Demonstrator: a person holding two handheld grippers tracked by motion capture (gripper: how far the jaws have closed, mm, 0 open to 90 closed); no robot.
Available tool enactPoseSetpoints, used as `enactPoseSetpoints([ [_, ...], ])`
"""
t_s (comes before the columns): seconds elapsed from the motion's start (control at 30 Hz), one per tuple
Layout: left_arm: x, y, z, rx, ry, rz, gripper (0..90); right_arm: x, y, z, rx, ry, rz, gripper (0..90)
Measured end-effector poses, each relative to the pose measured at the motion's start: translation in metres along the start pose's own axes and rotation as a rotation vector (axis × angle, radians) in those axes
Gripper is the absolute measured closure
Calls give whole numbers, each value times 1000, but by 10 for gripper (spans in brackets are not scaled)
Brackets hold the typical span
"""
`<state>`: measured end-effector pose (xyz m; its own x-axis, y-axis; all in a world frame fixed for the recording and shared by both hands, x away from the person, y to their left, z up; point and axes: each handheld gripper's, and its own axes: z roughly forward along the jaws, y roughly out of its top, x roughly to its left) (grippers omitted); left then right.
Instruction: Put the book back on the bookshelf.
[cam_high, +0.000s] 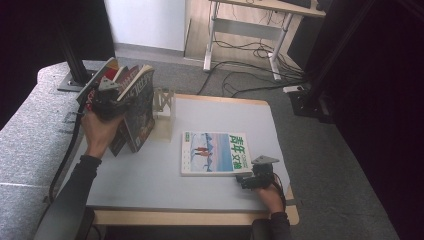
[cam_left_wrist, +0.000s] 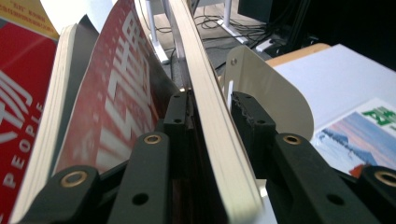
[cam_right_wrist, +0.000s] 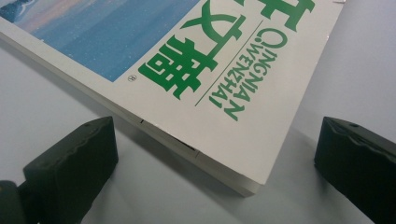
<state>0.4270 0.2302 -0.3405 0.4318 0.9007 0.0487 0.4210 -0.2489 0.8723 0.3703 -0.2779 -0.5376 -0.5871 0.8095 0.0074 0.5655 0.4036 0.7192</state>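
Magazines (cam_high: 131, 107) leaning by white bookend (cam_high: 165, 102), one between slack left jaws; flat Qingnian Wenzhai magazine (cam_high: 214, 152) waiting between wide-open right jaws.

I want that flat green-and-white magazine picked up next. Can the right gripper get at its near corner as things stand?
Probably yes. The right gripper stands open, its jaws either side of the corner of the flat green-and-white magazine, with bare grey table around it and nothing between.

Glossy paper magazine (cam_right_wrist: 196, 70) cover, matt grey table (cam_high: 150, 175) w/ wood edge, matt black plastic tongs (cam_right_wrist: 215, 163).
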Motion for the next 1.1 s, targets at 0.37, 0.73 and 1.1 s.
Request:
enactPoseSetpoints([
  [0.37,0,-35,-9,0,-21,-24,720,0,0,0,1,0,1,0],
  [0.73,7,-42,-2,-26,-16,-92,800,0,0,0,2,0,2,0],
  [1.1,5,-45,-7,-34,-15,-79,745,0,0,0,2,0,2,0],
])
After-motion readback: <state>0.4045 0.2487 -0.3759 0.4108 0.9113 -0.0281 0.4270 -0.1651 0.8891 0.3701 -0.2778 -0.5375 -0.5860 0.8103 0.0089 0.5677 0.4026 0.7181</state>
